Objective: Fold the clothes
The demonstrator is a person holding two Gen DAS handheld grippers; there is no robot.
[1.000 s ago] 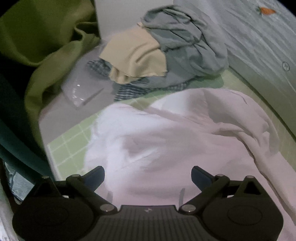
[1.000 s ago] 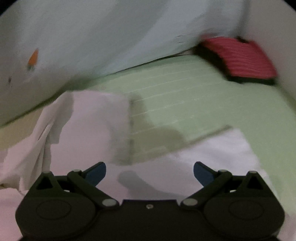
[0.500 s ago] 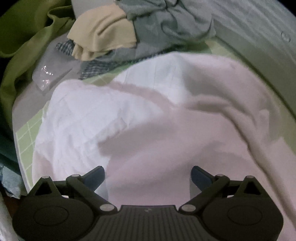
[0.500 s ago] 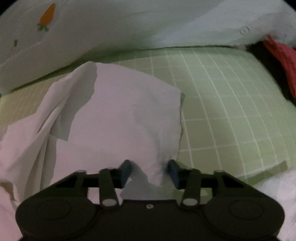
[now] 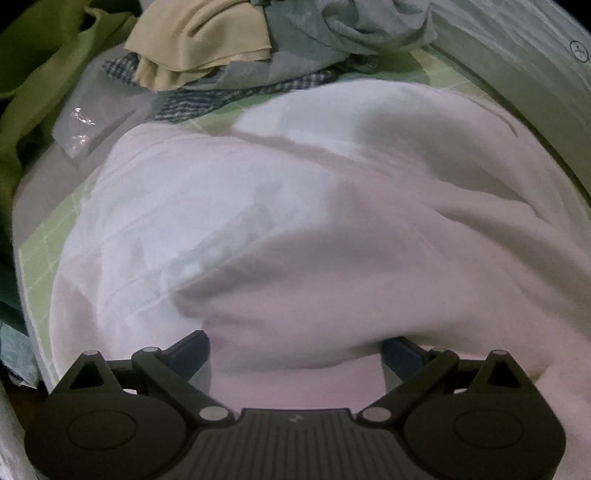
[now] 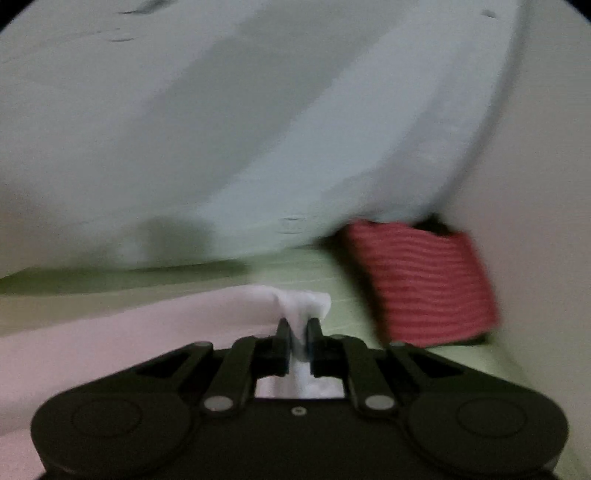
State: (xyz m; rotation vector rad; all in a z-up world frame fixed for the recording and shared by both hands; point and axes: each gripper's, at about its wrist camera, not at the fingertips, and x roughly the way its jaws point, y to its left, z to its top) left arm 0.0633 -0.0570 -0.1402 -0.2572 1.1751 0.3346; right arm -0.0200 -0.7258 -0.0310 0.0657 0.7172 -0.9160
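Left wrist view: a white garment [image 5: 295,221] fills most of the picture, spread in soft rumpled folds over a pale green checked sheet [image 5: 40,254]. The cloth is plain white with a faint pinkish cast in the shade; a long ridge runs across it from upper middle toward the right, and a flatter panel with a faint seam lies on its left half. The left claw [image 5: 295,354] stands spread wide, its two dark fingers apart with a bulge of the white cloth rising between them; the pads do not press on it. Beyond the garment, at the top, lies a heap of other clothes: a beige piece [image 5: 199,40], a grey-blue piece [image 5: 340,26] and a checked blue-and-white piece [image 5: 207,99] under them. An olive-green cloth [image 5: 33,85] hangs along the left edge, and a clear plastic wrapper [image 5: 77,125] lies just beside the heap.

Right wrist view: the picture is blurred. The right claw [image 6: 298,334] has just been closing, and its jaws stand nearly together, pinching a bunched corner of the white garment [image 6: 303,299]. The rest of the cloth trails off to the left as a stretched band above the green sheet [image 6: 343,306]. A red ribbed cloth [image 6: 421,284] lies to the right, close to a pale wall. A pale patterned bedcover [image 6: 221,129] fills the upper part.
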